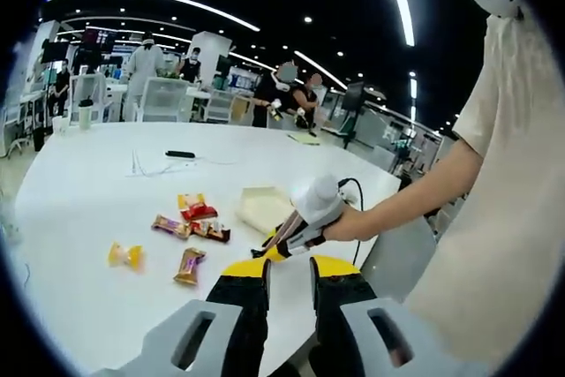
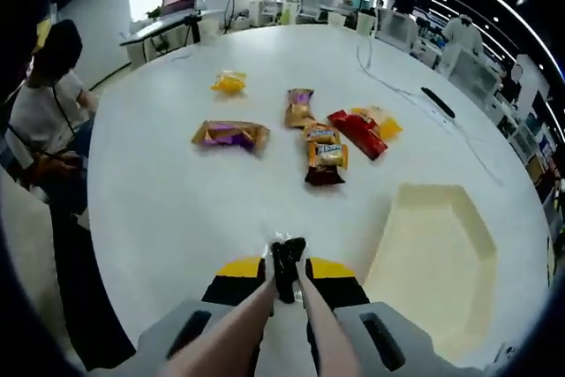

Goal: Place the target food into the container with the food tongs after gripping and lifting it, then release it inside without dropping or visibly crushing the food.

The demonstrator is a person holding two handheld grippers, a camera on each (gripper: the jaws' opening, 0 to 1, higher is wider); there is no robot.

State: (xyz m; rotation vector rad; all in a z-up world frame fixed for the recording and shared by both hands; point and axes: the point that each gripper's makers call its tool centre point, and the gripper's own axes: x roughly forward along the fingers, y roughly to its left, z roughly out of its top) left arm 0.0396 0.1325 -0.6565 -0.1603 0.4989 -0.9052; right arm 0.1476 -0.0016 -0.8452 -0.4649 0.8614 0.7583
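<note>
The right claw (image 2: 288, 282) was clenched on the tongs (image 2: 284, 264), whose pinkish arms ran back under the camera while their dark tips stuck out just ahead of the jaws, over bare worktop (image 2: 168, 192). The left claw (image 1: 288, 282) hung idle with nothing between its jaws; the gap looked narrow, though I could not tell for sure whether it was released or closed.

Ahead of the right claw the wrapped snacks lay scattered. Nearest were the orange-and-brown packs (image 2: 325, 154), with a red pack (image 2: 357, 133) just right of them, a purple pack (image 2: 231, 135) off to the left, a brown pack (image 2: 300, 107) beyond, and a small yellow sweet (image 2: 229, 82) farthest. The cream container (image 2: 437, 245) sat close on the right, well within reach and holding nothing.

Which snack was the target could not be read from here. All would probably be light, with slick, crinkly film over a brittle or soft filling. A grip across the middle of the pack's short width, tips bearing on the body and not the sealed ends, should hold without slip or crush.

The tongs' handle end was hidden behind the jaws. In the left gripper view the container (image 1: 264, 209) was partly covered by the right gripper.
</note>
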